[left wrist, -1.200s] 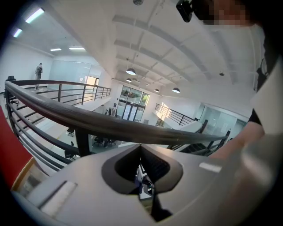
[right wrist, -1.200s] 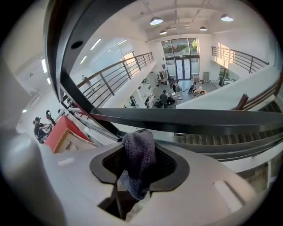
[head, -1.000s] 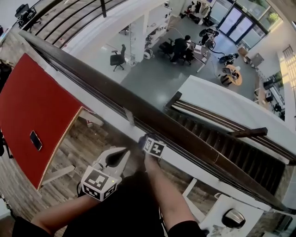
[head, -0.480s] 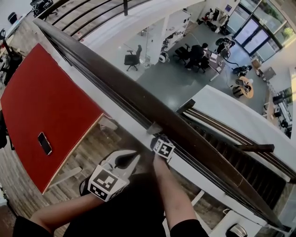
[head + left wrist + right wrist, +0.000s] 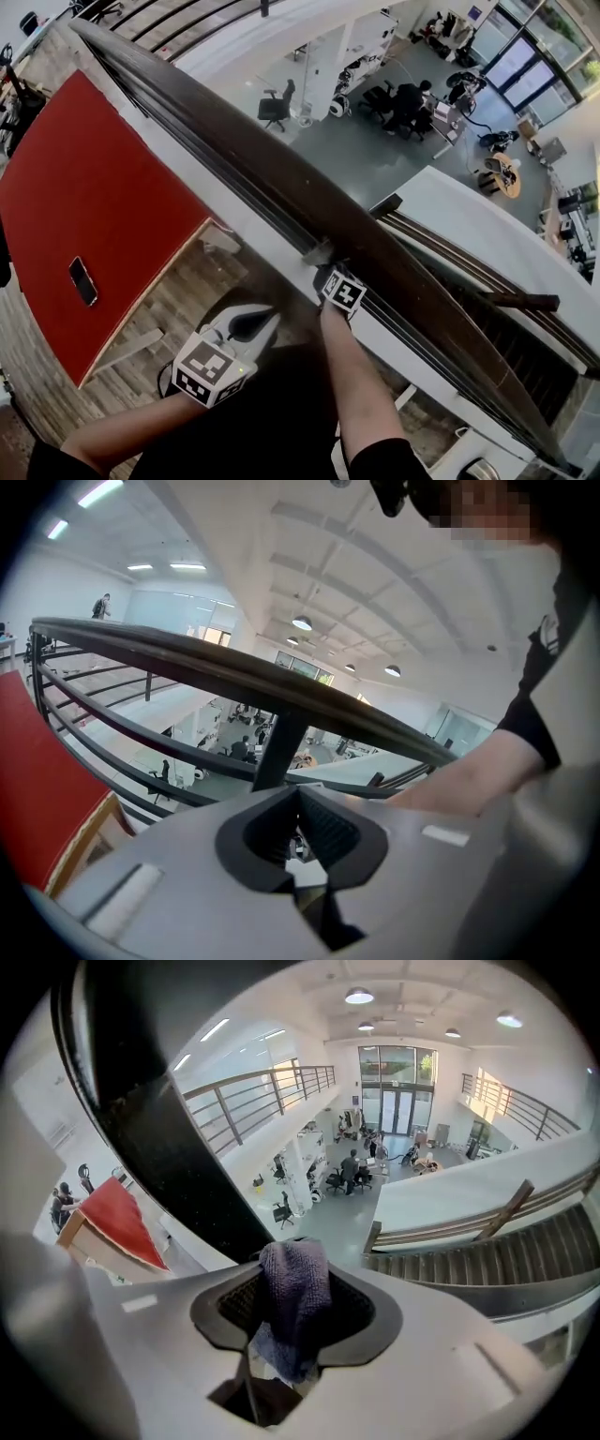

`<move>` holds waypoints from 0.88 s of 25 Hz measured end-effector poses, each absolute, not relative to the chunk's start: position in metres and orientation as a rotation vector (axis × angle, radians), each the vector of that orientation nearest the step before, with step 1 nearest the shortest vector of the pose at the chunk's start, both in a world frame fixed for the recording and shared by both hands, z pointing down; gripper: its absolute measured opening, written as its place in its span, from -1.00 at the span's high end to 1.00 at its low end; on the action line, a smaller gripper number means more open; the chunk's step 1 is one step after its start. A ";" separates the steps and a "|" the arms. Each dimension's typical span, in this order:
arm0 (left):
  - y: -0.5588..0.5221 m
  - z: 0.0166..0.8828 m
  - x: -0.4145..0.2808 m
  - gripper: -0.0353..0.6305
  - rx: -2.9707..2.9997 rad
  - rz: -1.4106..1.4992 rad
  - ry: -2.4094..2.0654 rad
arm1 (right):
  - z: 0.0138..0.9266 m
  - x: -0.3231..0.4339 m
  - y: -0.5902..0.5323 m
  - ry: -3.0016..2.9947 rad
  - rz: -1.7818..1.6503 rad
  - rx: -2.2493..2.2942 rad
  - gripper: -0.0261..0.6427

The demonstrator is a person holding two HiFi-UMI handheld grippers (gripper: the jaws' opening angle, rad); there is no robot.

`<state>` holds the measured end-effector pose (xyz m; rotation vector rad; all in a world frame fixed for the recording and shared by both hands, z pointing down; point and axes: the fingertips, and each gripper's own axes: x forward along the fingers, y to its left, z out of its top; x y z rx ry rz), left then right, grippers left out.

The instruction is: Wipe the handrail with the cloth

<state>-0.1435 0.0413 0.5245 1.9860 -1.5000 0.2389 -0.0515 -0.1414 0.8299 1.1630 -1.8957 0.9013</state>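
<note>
Purple cloth sits pinched in the right gripper at the dark handrail, barely showing in the head view. Left gripper, jaws together and empty, hangs below. Red table with a phone lies left.

Long dark-brown wooden handrail: glossy, runs diagonally from upper left to lower right. Small purple-blue terry cloth: bunched, pinched between jaws of right gripper, held at handrail's near edge.
</note>
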 end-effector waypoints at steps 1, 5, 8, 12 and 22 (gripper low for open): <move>0.043 0.526 -0.140 0.90 1.985 0.242 -1.495 | 0.829 -0.053 -0.143 -1.898 0.899 1.165 0.48; 0.044 0.526 -0.135 0.90 1.978 0.245 -1.508 | 0.828 -0.055 -0.142 -1.892 0.866 1.136 0.48; 0.045 0.526 -0.129 0.90 1.964 0.248 -1.510 | 0.831 -0.048 -0.139 -1.872 0.857 1.130 0.48; 0.047 0.524 -0.117 0.90 1.972 0.255 -1.496 | 0.831 -0.038 -0.137 -1.862 0.878 1.147 0.48; 0.047 0.521 -0.091 0.90 1.982 0.251 -1.455 | 0.828 -0.006 -0.136 -1.849 0.883 1.176 0.48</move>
